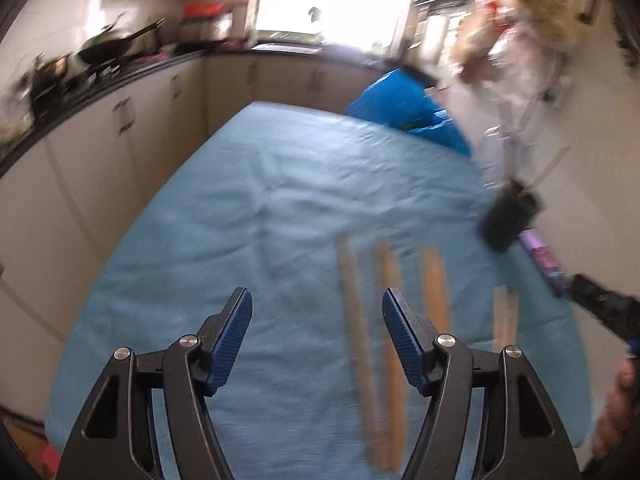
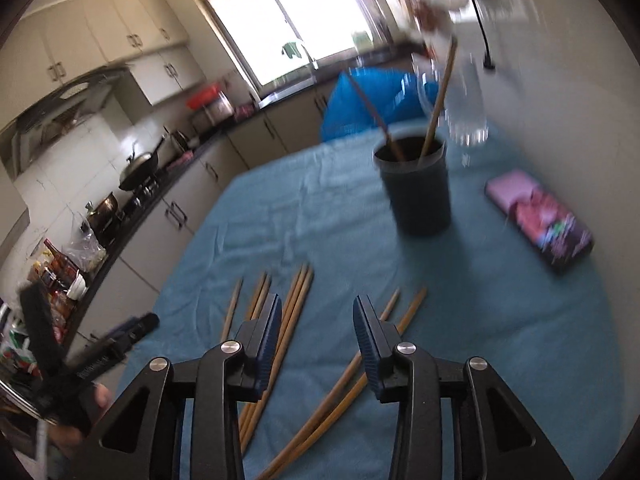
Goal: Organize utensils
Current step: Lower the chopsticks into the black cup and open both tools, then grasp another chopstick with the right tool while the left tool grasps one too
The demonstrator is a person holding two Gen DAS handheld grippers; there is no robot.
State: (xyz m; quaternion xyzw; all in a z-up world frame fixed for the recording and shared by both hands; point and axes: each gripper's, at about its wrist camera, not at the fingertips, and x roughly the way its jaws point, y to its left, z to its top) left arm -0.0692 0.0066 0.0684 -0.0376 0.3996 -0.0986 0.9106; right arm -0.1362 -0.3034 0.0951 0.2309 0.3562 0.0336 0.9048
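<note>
Wooden chopsticks btwn right tongs

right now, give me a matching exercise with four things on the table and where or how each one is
Things:
1. cup
2. loose chopsticks
3. phone
4. right gripper

Places or states:
a. flat on the cloth, right of the cup
b. open, empty, above the chopsticks
c. upright, with two chopsticks standing in it
d. flat on the cloth, near edge of the table

Pairs: 1-c, 2-d, 3-a, 4-b
</note>
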